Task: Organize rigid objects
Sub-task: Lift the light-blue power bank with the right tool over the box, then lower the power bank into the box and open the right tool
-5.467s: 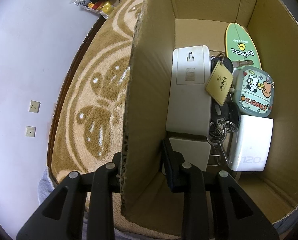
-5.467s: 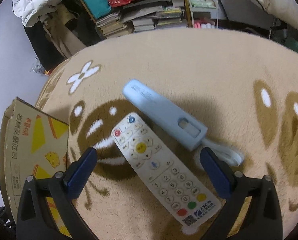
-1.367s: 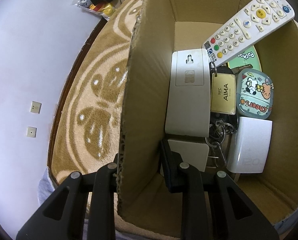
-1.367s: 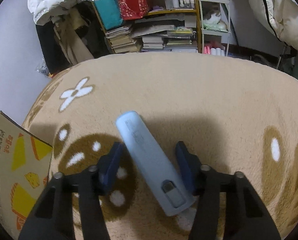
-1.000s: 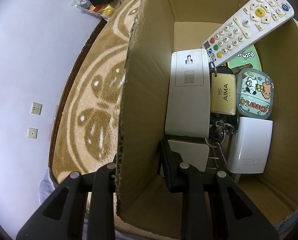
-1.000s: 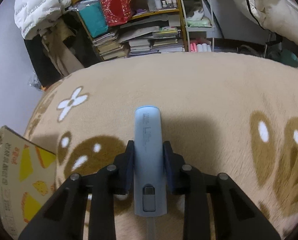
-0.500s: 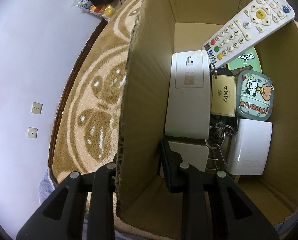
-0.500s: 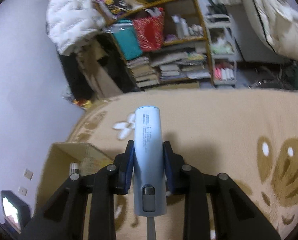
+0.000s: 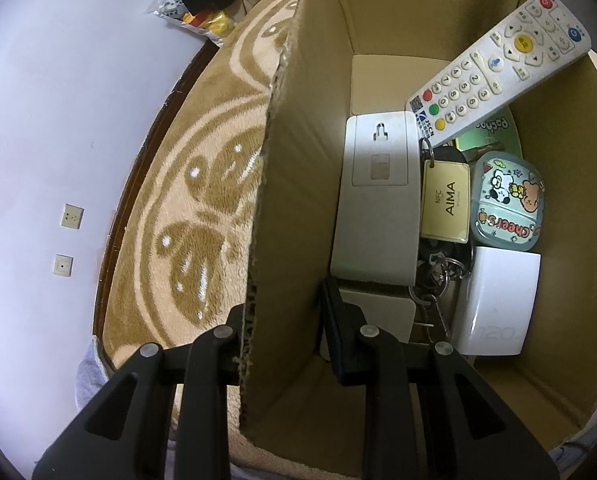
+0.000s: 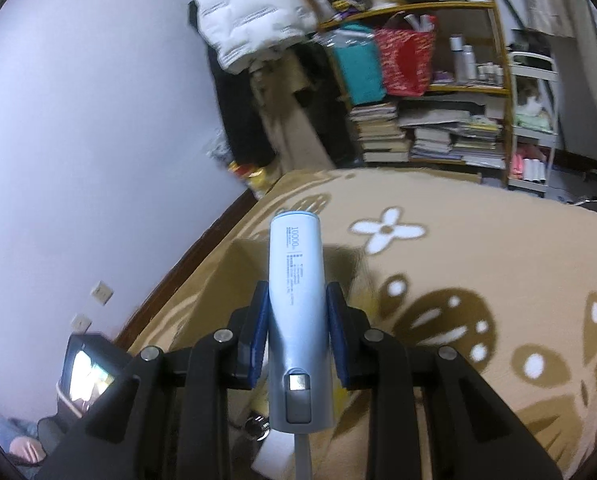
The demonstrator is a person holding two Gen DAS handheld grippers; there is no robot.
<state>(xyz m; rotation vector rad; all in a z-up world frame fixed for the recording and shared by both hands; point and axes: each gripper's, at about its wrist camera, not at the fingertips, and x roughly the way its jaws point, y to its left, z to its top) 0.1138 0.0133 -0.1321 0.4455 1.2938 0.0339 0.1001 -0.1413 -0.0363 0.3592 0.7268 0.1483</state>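
One power bank, right gripper

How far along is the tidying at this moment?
Mostly done: the remote, key tag, cartoon case and white charger already lie in the cardboard box, whose wall the left gripper clamps. In hand: the right gripper holds the blue power bank. Left: placing it in the box.

"NFC AIMA" on tan key tag; "Cheers" on cartoon case; "10000" on blue power bank.
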